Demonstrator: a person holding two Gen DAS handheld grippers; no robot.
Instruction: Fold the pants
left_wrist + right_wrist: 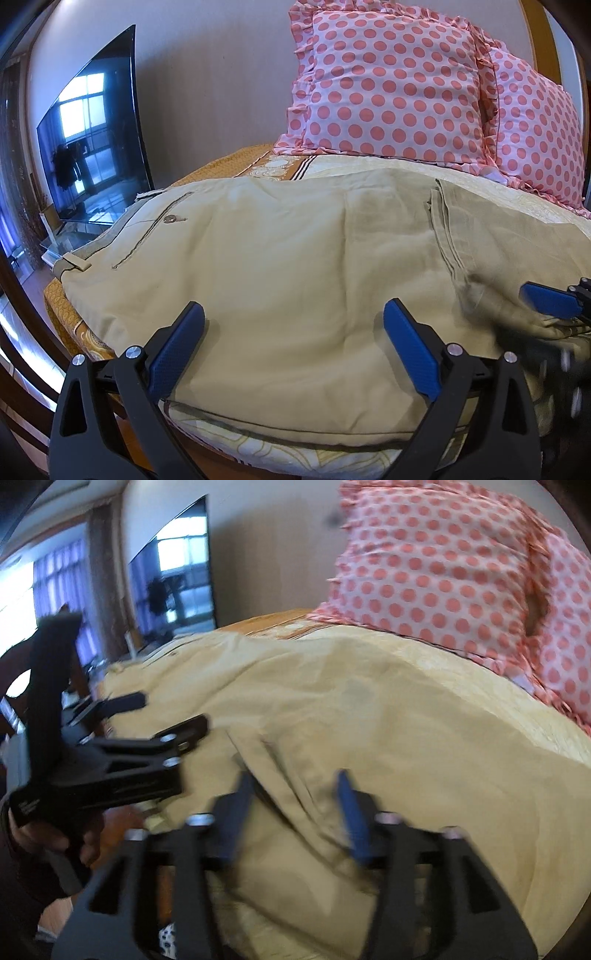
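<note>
I am viewing the beige cotton pants [280, 236] lying folded on the patterned yellow-and-white bed cover [266, 448], waistband toward the black flat television screen [96, 147]; two pink polka-dot ruffled pillows [395, 85] are leaning at the head; my left gripper [293, 332] is hovering over the near fold, its blue-padded fingers [177, 350] spread and pinching nothing; my right gripper [295, 808] is showing blurred, fingers parted over a trouser-leg hem, cloth lying between them, not pressed.
</note>
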